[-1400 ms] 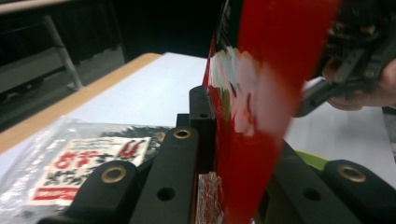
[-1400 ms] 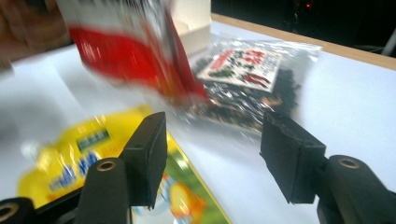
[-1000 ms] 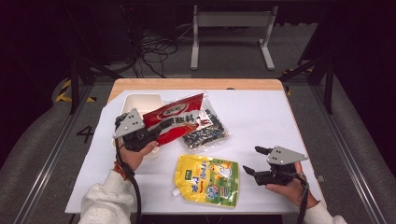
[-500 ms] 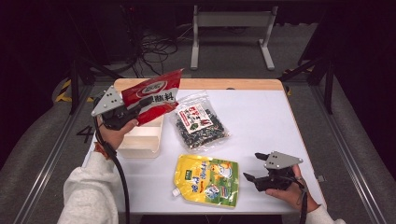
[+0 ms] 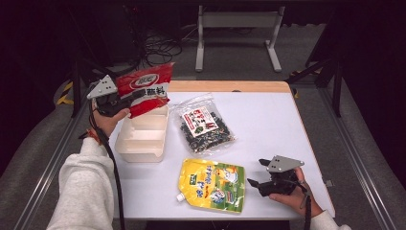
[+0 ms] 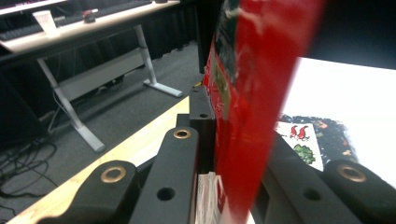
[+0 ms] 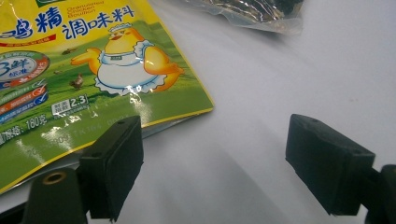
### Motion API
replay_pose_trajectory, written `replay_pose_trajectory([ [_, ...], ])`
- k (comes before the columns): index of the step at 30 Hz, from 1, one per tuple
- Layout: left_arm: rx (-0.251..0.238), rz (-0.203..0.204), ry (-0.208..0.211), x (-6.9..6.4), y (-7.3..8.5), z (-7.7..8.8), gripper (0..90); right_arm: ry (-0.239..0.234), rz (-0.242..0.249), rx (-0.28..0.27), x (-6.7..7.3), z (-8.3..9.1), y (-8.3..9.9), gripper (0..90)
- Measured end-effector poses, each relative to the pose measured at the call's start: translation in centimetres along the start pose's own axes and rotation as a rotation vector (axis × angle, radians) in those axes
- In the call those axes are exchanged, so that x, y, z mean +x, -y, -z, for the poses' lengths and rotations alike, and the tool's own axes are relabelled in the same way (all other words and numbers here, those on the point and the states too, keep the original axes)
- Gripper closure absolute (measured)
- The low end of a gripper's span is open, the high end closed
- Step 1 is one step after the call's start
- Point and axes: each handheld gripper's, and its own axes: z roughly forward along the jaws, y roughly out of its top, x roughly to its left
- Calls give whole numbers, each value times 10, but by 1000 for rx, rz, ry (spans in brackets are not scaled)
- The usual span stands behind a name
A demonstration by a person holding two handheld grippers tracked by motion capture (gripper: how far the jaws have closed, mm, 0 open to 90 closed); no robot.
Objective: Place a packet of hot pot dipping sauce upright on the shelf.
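My left gripper [image 5: 125, 99] is shut on a red snack packet [image 5: 145, 89], which it holds in the air above the far end of a cream plastic bin [image 5: 141, 139] at the table's left. In the left gripper view the red packet [image 6: 252, 102] stands edge-on between the jaws. My right gripper [image 5: 257, 173] rests low at the front right, open, with nothing between its fingers. A yellow-green chicken bouillon pouch [image 5: 213, 184] lies flat just to its left. In the right gripper view the pouch [image 7: 88, 70] has one corner near the left fingertip [image 7: 116, 163].
A clear bag of dark dried food [image 5: 205, 128] with a red and white label lies mid-table beside the bin. The white table top [image 5: 268, 124] has free room on its right half. A wooden strip [image 5: 230, 86] runs along the far edge, with desk legs and cables beyond.
My left gripper has carried the red packet up off the table and leftward, from over the clear bag to above the bin. The right gripper stays in place.
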Motion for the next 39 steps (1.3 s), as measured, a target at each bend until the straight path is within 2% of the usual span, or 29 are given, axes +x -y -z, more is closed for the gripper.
replay_pose_trajectory([
  [6,35,-7,27,12,12,-13,863,15,-14,5,-1,1,1,199],
  [12,81,-12,25,24,23,-27,863,22,-31,20,2,-1,4,200],
  [15,78,-8,29,27,24,-28,863,23,-34,23,3,-1,4,200],
  [18,100,-29,25,30,24,-31,862,23,-52,25,4,-1,7,200],
  [20,98,-26,30,32,24,-32,862,25,-54,27,4,-1,8,200],
  [22,98,-41,29,34,23,-34,862,24,-58,34,5,-1,10,200],
  [26,104,-59,60,38,22,-41,862,29,-68,38,7,0,11,204],
  [29,101,-61,68,39,24,-45,861,29,-70,42,8,-1,12,204],
  [34,98,-53,75,45,33,-45,861,27,-72,44,8,-1,13,205],
  [38,122,-54,74,48,35,-41,862,24,-73,42,8,-1,13,205],
  [39,140,-57,69,48,35,-41,862,19,-72,39,8,0,12,205],
])
